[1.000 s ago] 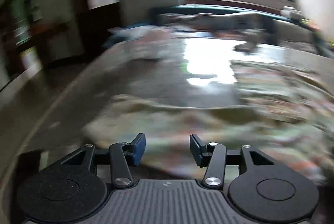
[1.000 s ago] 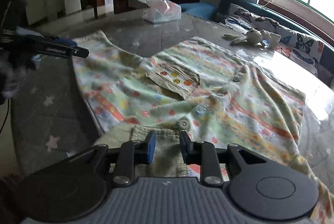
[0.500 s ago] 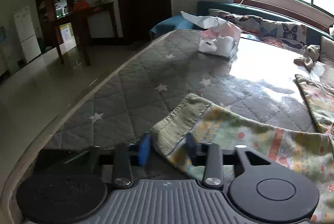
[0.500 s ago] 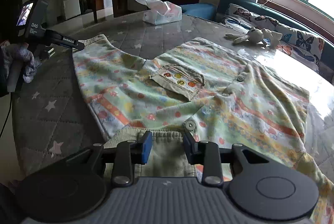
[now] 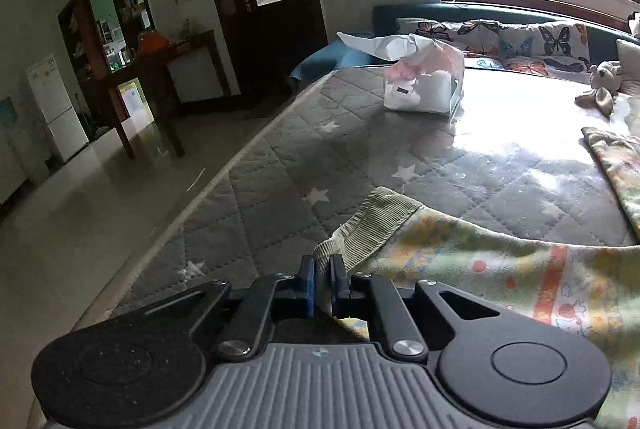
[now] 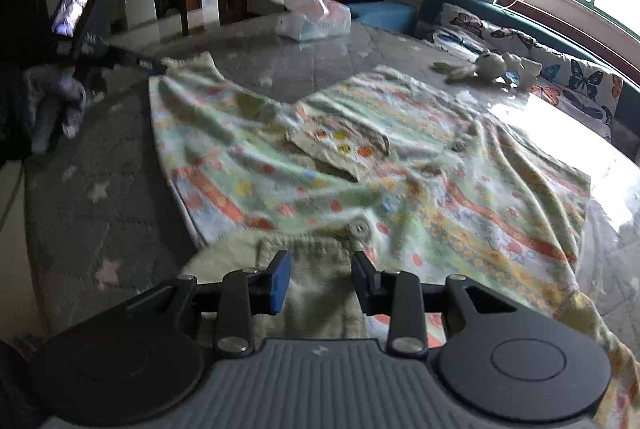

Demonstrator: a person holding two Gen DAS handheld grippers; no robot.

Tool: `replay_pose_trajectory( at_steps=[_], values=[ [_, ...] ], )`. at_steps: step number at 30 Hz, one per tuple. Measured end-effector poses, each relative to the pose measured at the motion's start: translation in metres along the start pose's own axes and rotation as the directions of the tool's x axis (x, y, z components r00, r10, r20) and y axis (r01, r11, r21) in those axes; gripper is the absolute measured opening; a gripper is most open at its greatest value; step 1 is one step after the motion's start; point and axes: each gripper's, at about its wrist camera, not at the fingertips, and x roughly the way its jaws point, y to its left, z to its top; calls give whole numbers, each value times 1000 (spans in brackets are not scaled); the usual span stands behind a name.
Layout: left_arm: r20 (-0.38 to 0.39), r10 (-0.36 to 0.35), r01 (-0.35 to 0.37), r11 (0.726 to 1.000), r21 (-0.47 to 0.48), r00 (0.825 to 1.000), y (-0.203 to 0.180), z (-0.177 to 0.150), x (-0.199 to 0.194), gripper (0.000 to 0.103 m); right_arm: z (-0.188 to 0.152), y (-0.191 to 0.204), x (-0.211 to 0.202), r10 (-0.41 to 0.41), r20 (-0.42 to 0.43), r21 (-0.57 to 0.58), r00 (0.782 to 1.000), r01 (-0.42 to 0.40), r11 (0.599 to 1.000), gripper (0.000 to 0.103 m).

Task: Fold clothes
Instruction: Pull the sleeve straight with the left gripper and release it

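At the left of the right-wrist view, the left hand-held gripper (image 6: 158, 65) pinches the ribbed cuff (image 5: 368, 229) of a patterned button-up garment (image 6: 360, 165) spread on the quilted star-print mattress (image 5: 304, 157). In its own view its jaws are narrow, clamped on that cuff. The fleecy sleeve runs rightward to the body. At lower centre, the right hand-held gripper (image 6: 322, 281) stands wide over the other ribbed cuff (image 6: 316, 269), fabric between its pads, ungripped.
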Motion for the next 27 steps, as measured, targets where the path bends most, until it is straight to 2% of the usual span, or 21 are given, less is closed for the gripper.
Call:
replay_pose_trajectory(
  at_steps=[4, 5, 7, 8, 11, 13, 14, 18, 23, 27],
  values=[
    [20, -1, 1, 1000, -6, 1000, 1, 6, -14, 19, -5, 7, 1, -3, -3, -31, 1000, 3, 1000, 34],
    [26, -1, 1, 1000, -8, 1000, 1, 8, -18, 23, -6, 6, -4, 0, 5, -17, 1000, 0, 1000, 35],
    [38, -1, 1, 1000, -10, 999, 1, 11, -26, 53, -9, 3, -14, 2, 24, 12, 1000, -3, 1000, 37],
    [44, -1, 2, 1000, -11, 999, 1, 12, -30, 54, -11, 0, -20, -4, 38, 28, 999, 3, 1000, 37],
    [70, -69, 68, 998, 15, 995, -13, 14, -50, 58, -22, -14, -38, -50, 70, 96, 996, 44, 994, 37],
    [77, -131, 128, 991, 34, 988, -27, 14, -62, 68, -33, -27, -48, -99, 82, 156, 992, 85, 984, 37],
    [81, -161, 158, 986, 47, 984, -35, 14, -68, 69, -39, -35, -53, -126, 85, 188, 988, 108, 976, 37],
    [77, -298, 289, 951, 110, 952, -76, 12, -91, 76, -65, -70, -63, -240, 64, 320, 969, 208, 924, 37],
    [60, -451, 434, 881, 189, 890, -129, 10, -115, 84, -94, -106, -71, -321, 23, 424, 947, 282, 861, 38],
    [31, -531, 506, 823, 257, 847, -171, 5, -131, 86, -114, -126, -82, -375, -1, 471, 927, 331, 818, 38]
  ],
)
